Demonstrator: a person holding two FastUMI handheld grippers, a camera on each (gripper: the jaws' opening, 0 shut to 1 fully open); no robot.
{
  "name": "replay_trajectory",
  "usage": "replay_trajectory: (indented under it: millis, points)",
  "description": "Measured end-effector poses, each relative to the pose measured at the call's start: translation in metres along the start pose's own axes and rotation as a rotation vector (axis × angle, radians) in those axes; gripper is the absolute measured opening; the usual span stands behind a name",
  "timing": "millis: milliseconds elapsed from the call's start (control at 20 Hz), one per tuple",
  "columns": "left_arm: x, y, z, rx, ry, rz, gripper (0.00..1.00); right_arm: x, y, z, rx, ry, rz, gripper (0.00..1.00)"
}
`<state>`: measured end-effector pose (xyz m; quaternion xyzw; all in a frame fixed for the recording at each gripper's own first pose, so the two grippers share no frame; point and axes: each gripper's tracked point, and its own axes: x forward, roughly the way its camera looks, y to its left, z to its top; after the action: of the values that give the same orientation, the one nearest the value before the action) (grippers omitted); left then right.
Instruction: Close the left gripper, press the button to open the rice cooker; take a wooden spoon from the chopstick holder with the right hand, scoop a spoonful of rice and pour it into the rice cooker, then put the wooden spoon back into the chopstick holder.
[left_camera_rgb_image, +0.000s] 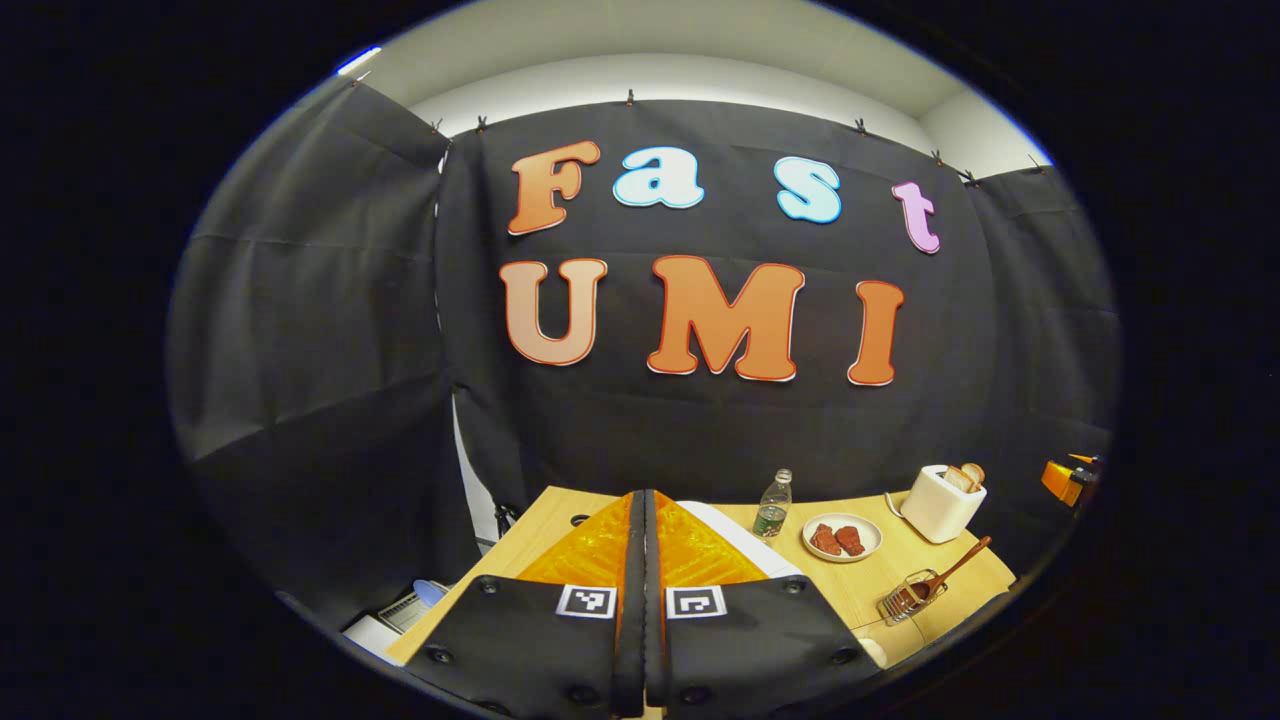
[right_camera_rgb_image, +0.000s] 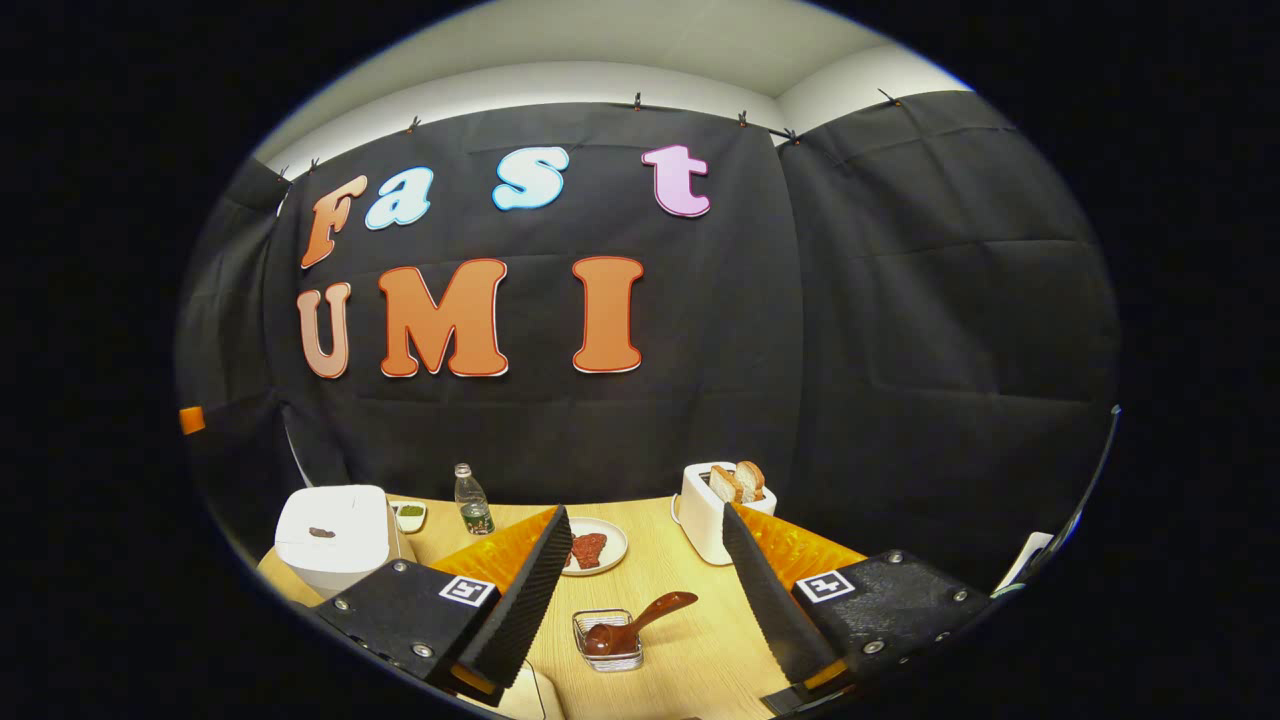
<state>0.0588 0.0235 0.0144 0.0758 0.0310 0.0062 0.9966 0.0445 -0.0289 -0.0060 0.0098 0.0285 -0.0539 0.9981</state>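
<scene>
In the left gripper view the left hand-held gripper (left_camera_rgb_image: 645, 560) has its two fingers pressed together with nothing between them, and their broad backs hide most of the near table (left_camera_rgb_image: 560, 515), including whatever stands straight ahead; a white sloped edge shows just behind the fingers, too cut off to identify. To the right of them stand a small clear bottle (left_camera_rgb_image: 773, 503), a plate (left_camera_rgb_image: 842, 537) with dark red pieces on it, and a white toaster (left_camera_rgb_image: 941, 502) with bread slices sticking up. Nearer the table's front right edge sits the wire chopstick holder (left_camera_rgb_image: 908, 598), with the wooden spoon (left_camera_rgb_image: 955, 567) resting in it, its handle slanting up to the right. In the right gripper view the right hand-held gripper (right_camera_rgb_image: 645, 590) is wide open and holds nothing; between its fingers lies the chopstick holder (right_camera_rgb_image: 608, 638), a small square wire basket, with the spoon's (right_camera_rgb_image: 640, 622) dark reddish-brown bowl down inside it and its handle leaning out to the right. The rice cooker (right_camera_rgb_image: 335, 535) stands at the table's left end, white and rounded, its lid down, with a small dark mark on top; its front and button are hidden behind the right gripper's left finger. A small dish (right_camera_rgb_image: 410, 514) with something green sits just behind the cooker, its contents too small to make out.
</scene>
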Motion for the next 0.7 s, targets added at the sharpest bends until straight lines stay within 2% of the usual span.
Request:
replay_trajectory:
  millis: [200,250,300,350,400,700]
  points:
    - [0.029,-0.030,-0.007,0.009,0.039,-0.097,0.05,-0.003,-0.006,-0.002,-0.008,0.005,-0.022,0.94]
    - [0.036,-0.037,-0.014,0.014,0.060,-0.119,0.05,-0.004,-0.009,-0.002,-0.005,0.005,-0.030,0.98]
    - [0.043,-0.044,-0.022,0.020,0.081,-0.139,0.05,-0.005,-0.012,-0.002,-0.003,0.005,-0.036,0.94]
    - [0.052,-0.052,-0.031,0.025,0.101,-0.164,0.05,-0.005,-0.013,-0.002,-0.003,0.007,-0.041,0.98]
    - [0.061,-0.058,-0.041,0.034,0.128,-0.178,0.05,-0.005,-0.016,-0.002,-0.006,0.009,-0.048,0.94]
    - [0.106,-0.080,-0.127,0.077,0.319,-0.239,0.05,-0.011,-0.038,-0.006,-0.022,0.020,-0.095,0.94]
